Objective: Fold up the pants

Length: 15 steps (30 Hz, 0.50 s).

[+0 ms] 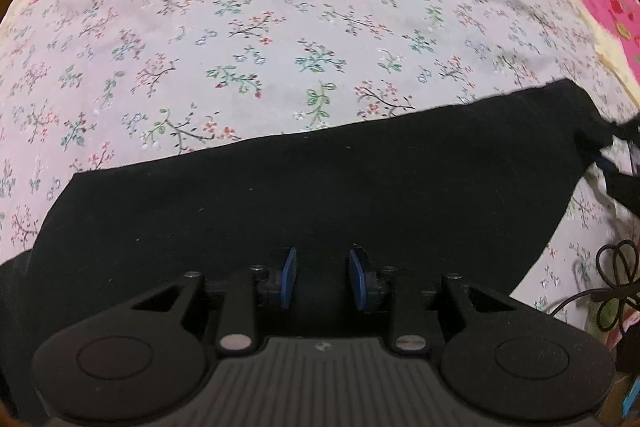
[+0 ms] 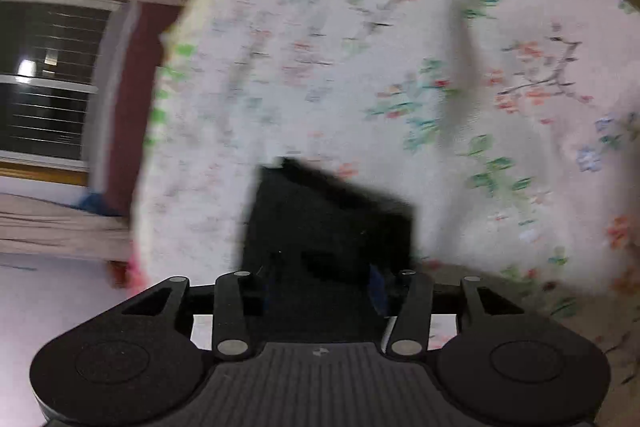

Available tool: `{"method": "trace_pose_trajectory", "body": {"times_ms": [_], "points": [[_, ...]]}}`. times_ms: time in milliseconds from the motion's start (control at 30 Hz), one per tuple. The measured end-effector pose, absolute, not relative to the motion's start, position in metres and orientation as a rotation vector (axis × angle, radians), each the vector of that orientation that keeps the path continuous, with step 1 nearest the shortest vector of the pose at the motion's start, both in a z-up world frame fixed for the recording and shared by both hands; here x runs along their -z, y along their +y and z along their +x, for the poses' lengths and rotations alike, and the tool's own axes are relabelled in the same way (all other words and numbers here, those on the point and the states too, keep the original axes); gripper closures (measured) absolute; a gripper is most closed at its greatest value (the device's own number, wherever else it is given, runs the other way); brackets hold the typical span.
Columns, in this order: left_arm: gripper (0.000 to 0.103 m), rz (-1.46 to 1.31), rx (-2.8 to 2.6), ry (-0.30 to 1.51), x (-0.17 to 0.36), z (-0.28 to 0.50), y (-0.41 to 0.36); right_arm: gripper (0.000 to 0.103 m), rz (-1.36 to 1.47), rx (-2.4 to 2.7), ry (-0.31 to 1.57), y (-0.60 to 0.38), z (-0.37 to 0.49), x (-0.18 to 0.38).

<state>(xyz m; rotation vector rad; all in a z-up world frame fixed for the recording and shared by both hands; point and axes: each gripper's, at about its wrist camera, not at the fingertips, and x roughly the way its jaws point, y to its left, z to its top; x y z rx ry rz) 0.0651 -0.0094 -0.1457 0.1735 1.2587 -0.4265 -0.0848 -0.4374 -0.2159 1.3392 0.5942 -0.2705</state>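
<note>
The black pants (image 1: 320,195) lie flat in a long band across the floral bedsheet (image 1: 280,27), and the left gripper (image 1: 322,279) points down over them, its blue pads (image 1: 289,277) apart with dark cloth showing between; whether they pinch it I cannot tell. In the blurred right wrist view, the right gripper (image 2: 324,291) has its fingers apart over a squared pants end (image 2: 332,223).

Home bedroom, floral bedsheet (image 1: 280,27), blinded window (image 2: 44,83)
</note>
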Motion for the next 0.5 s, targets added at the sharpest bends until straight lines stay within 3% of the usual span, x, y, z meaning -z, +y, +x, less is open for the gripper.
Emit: {"method": "trace_pose_trajectory", "body": {"times_ms": [200, 300, 500], "points": [[0.065, 0.212, 0.459, 1.237, 0.142, 0.062, -0.019, 0.069, 1.272, 0.317, 0.659, -0.434, -0.087, 0.225], [0.065, 0.219, 0.448, 1.250, 0.144, 0.063, -0.019, 0.067, 1.171, 0.331, 0.678, -0.427, -0.094, 0.214], [0.065, 0.249, 0.463, 1.239, 0.139, 0.065, -0.031, 0.064, 1.257, 0.355, 0.630, -0.435, -0.108, 0.231]]}}
